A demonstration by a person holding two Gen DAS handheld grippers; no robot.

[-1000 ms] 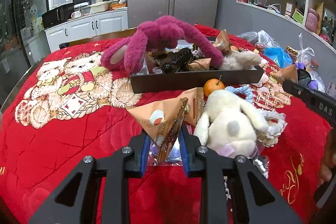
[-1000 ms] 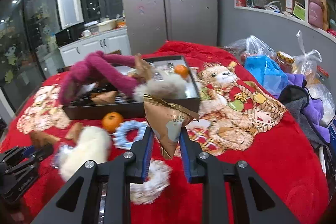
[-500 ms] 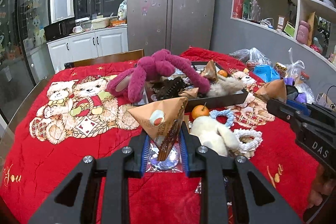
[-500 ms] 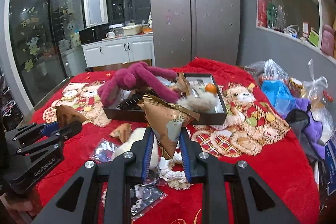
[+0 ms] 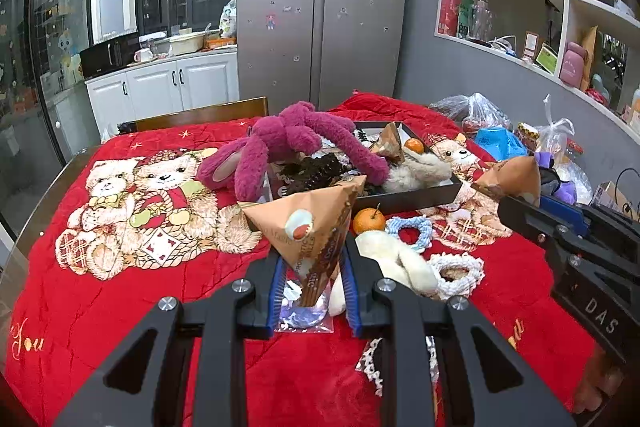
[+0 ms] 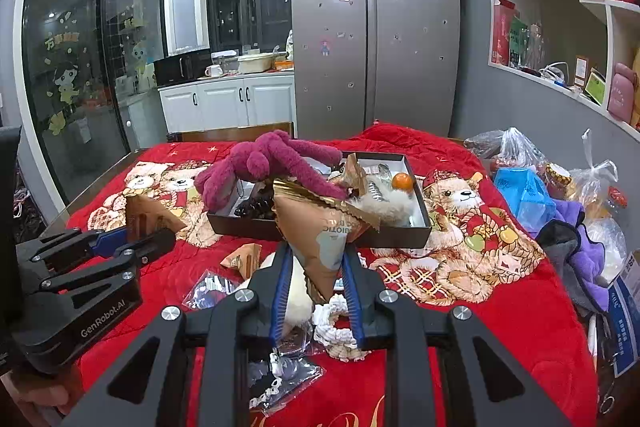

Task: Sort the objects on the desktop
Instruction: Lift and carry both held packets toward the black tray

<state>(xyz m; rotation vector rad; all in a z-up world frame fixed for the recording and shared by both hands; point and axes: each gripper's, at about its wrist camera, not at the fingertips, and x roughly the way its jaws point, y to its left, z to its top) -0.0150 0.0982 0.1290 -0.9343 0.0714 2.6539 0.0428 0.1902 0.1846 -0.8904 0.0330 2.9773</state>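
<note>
The left gripper [image 5: 312, 283] has its fingers [image 5: 276, 291] narrowed onto the lower tip of a tan pyramid snack packet [image 5: 308, 227], which stands point-down between the blue pads, raised above the red bear-print cloth [image 5: 100, 307] that covers the tabletop. The right gripper [image 6: 318, 291] does likewise: its fingers [image 6: 354, 291] pinch a second tan pyramid packet [image 6: 320, 231], gold seam uppermost, lifted clear of the cloth.

From the left wrist view, the black tray [image 5: 412, 195] sits at twelve o'clock beyond the held packet. A magenta plush toy [image 5: 288, 143] drapes over its left rim, and inside lie an orange [image 5: 413, 145], another tan packet [image 5: 390, 141] and a beige furry toy [image 5: 420, 169]. Just in front of the tray, on the cloth, rests a second orange [image 5: 369, 219], with a blue-and-white rope ring [image 5: 410, 229] at its three o'clock. A cream plush rabbit [image 5: 400, 263] lies at about one o'clock of the left fingers, touching a white crochet ring [image 5: 458, 273] on its right. A clear plastic sachet [image 5: 306, 319] lies flat under the left fingers.

In the right wrist view, one more tan packet [image 6: 244, 259] lies on the cloth at ten o'clock of the right fingers.
</note>
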